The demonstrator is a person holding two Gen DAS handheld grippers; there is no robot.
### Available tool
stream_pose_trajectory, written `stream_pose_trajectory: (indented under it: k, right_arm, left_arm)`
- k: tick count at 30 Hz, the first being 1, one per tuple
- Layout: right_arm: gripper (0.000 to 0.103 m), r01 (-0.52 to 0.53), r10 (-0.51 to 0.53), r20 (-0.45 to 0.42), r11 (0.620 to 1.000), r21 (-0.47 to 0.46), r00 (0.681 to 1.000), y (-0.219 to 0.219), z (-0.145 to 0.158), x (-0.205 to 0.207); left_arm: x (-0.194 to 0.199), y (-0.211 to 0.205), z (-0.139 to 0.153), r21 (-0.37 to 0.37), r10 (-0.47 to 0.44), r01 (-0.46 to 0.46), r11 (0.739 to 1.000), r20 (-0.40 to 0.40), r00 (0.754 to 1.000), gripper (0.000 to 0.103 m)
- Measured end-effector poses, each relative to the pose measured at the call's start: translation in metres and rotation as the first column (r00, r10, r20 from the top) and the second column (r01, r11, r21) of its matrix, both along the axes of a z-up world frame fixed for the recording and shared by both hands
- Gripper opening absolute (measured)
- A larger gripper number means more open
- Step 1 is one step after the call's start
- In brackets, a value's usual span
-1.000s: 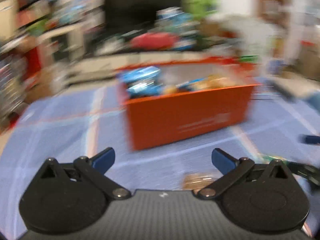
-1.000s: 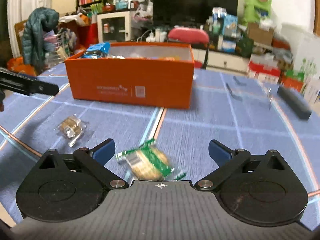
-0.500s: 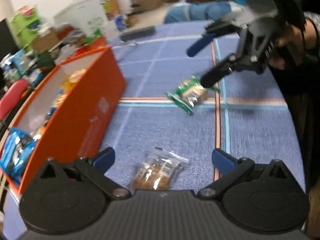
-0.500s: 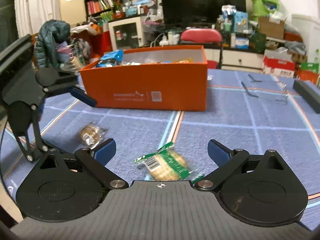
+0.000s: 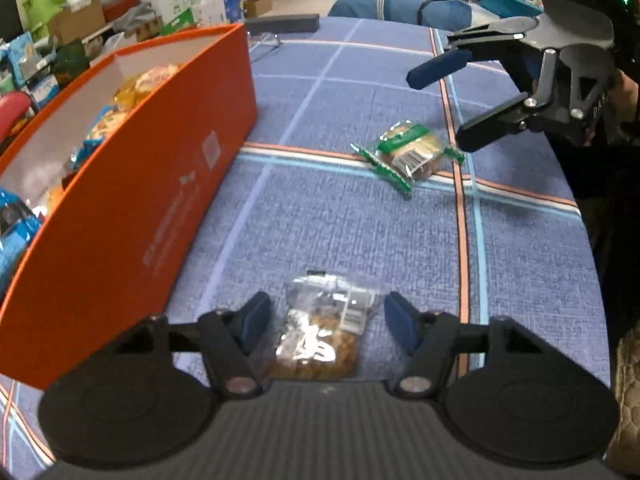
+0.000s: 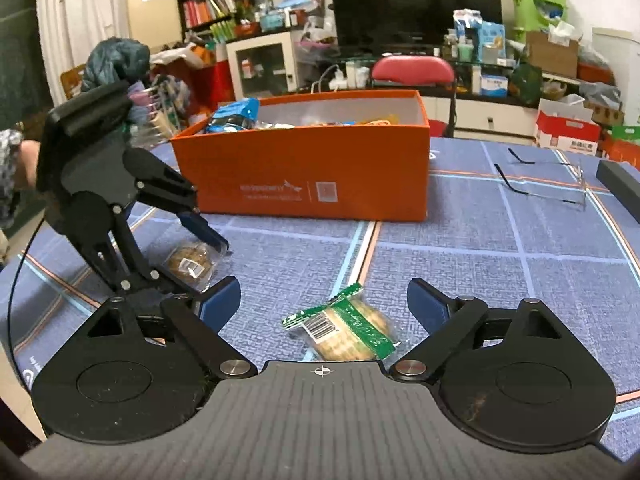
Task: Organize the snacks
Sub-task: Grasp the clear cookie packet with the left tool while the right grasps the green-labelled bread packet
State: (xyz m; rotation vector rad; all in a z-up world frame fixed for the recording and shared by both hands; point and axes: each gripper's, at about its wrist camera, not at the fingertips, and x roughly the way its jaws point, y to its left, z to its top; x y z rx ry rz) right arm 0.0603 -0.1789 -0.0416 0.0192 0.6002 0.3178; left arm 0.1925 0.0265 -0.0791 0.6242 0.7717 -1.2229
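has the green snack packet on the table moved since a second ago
No. In the right wrist view the green snack packet lies on the same striped line of the tablecloth, in front of the orange box, as before.

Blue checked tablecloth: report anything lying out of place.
Two wrapped snacks lie loose outside the orange cardboard box: a clear-wrapped brown cookie and a green-striped cracker packet. A pair of thin-framed glasses also sits there.

table [image 6: 460, 264]: blue checked cloth
on it: orange box [image 6: 304, 168] — clear snack packet [image 5: 320, 336] — green snack packet [image 6: 344, 332] — glasses [image 6: 540, 184]
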Motion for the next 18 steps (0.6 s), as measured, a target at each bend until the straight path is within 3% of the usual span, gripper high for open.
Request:
stream_pose_trajectory:
  k: [3,7,11,13,14,15,17,18]
  right_arm:
    - [0.082,0.010,-0.010,-0.013,1.000,0.001,1.000,-0.001,-0.002,0.003]
    - [0.082,0.035,-0.036,-0.035,0.999,-0.039,0.999,0.000,-0.008,0.010]
    - [0.080,0.058,-0.063,-0.046,0.994,-0.091,0.997,0.000,-0.011,0.013]
    - [0.080,0.066,-0.068,-0.030,0.995,-0.075,0.997,-0.001,-0.007,0.011]
    - [0.080,0.073,-0.074,-0.020,0.995,-0.065,0.997,-0.002,-0.004,0.010]
    - [0.081,0.080,-0.081,-0.009,0.995,-0.060,0.997,-0.001,-0.001,0.008]
    - [0.083,0.091,-0.091,0.003,0.994,-0.055,0.996,0.000,0.004,0.006]
    - [0.083,0.093,-0.093,0.005,0.994,-0.054,0.996,0.001,0.006,0.004]
  left_arm:
    - [-0.002,0.002,-0.001,0.021,-0.008,0.009,1.000,-0.013,1.000,0.083]
    - [-0.008,0.008,-0.001,0.014,0.015,-0.015,1.000,-0.007,1.000,0.086]
    - [-0.019,0.009,-0.002,0.004,0.128,-0.128,0.992,-0.004,0.992,0.088]
    - [-0.034,0.007,0.000,0.007,0.219,-0.219,0.976,0.030,0.975,0.089]
    - [-0.042,0.004,0.000,0.011,0.291,-0.293,0.956,0.058,0.955,0.094]
    - [-0.049,0.000,-0.001,0.019,0.392,-0.395,0.919,0.083,0.916,0.102]
    - [-0.059,0.000,-0.002,0.021,0.580,-0.582,0.813,0.056,0.812,0.102]
    - [-0.063,0.003,-0.004,0.030,0.655,-0.654,0.756,-0.022,0.756,0.102]
